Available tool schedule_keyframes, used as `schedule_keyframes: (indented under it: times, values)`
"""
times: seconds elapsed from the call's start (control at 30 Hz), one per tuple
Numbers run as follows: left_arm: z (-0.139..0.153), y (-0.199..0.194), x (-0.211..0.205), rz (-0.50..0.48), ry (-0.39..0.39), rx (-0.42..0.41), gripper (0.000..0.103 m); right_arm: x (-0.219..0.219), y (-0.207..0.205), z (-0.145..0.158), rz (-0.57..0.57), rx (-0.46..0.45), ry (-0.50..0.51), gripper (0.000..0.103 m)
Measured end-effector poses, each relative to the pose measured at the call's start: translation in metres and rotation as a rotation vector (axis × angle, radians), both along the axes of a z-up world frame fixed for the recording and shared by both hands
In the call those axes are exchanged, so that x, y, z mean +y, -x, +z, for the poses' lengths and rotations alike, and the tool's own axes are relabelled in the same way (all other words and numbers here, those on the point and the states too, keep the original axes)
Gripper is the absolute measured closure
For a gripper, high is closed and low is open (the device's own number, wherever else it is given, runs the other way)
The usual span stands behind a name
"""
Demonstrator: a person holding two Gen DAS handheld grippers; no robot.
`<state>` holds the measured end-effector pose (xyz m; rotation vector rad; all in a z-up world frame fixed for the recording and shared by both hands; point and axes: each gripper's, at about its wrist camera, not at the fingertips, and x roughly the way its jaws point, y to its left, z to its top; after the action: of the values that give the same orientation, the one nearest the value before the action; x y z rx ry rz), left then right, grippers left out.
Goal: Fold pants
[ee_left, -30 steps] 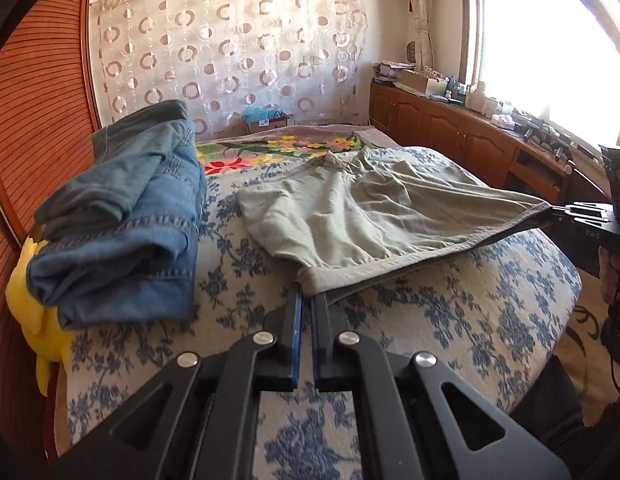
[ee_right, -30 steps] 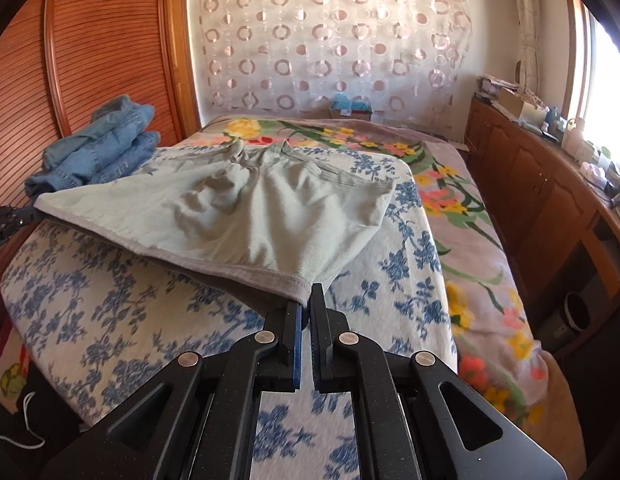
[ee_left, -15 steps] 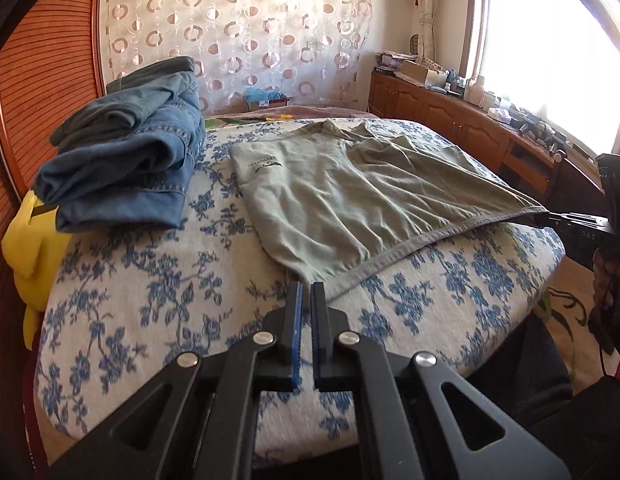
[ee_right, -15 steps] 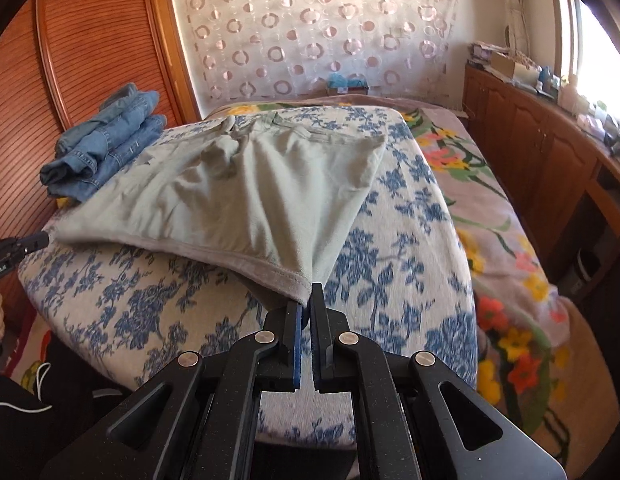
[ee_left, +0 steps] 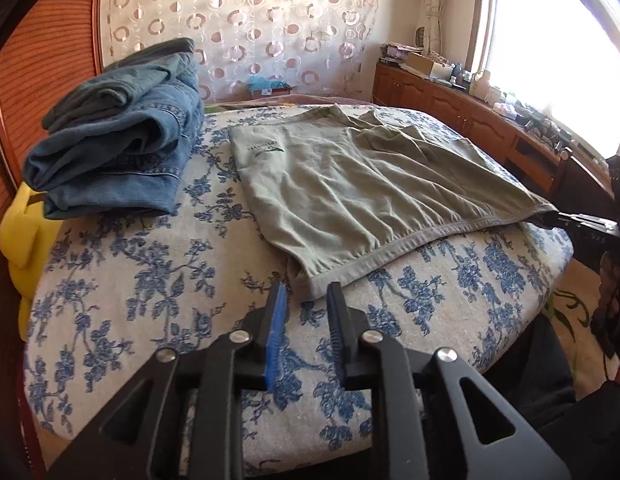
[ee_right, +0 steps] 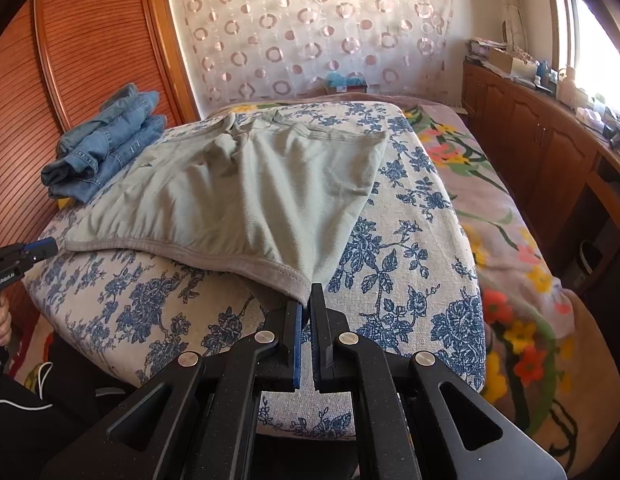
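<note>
Olive-grey pants (ee_left: 350, 184) lie spread flat on the bed, hem towards me. My left gripper (ee_left: 307, 292) hovers just above the blue-flowered cover (ee_left: 150, 280); its jaws are opening, and the near left hem corner lies loose between the fingertips, not pressed. In the right wrist view my right gripper (ee_right: 306, 300) is shut on the other hem corner of the pants (ee_right: 246, 184), lifting it slightly off the cover. The left gripper (ee_right: 42, 246) shows at the far left there, and the right gripper (ee_left: 558, 218) at the right edge of the left wrist view.
A stack of folded blue jeans (ee_left: 118, 152) sits at the bed's left, over something yellow (ee_left: 22, 232). Ribbed wooden panels line the left. Wooden cabinets (ee_left: 450, 108) with clutter run under the window on the right. A flowered pink blanket (ee_right: 490, 200) covers the bed's right side.
The pants came down from stretched in the air to flat on the bed. My left jaws parted and let the hem corner go. The right gripper kept its hold.
</note>
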<state>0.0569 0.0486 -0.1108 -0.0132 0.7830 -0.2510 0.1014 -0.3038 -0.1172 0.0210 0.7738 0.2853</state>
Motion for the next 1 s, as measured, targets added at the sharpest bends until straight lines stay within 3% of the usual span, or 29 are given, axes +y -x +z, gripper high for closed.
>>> schedule_keyframes:
  times: [0.17, 0.53, 0.67, 1.0]
  values:
    - [-0.001, -0.015, -0.001, 0.003, 0.027, 0.013, 0.075, -0.002, -0.004, -0.003, -0.005, 0.008, 0.009, 0.102]
    - [-0.015, -0.030, -0.004, -0.006, 0.029, 0.047, 0.075, 0.000, -0.006, -0.006, -0.003, 0.013, 0.017, 0.102]
    - [-0.015, -0.028, -0.002, -0.009, 0.037, 0.048, 0.098, 0.000, -0.006, -0.005, -0.004, 0.011, 0.015, 0.102]
    - [0.006, 0.010, -0.002, -0.026, 0.046, 0.011, 0.100, 0.003, 0.004, 0.001, 0.031, 0.002, -0.009, 0.102]
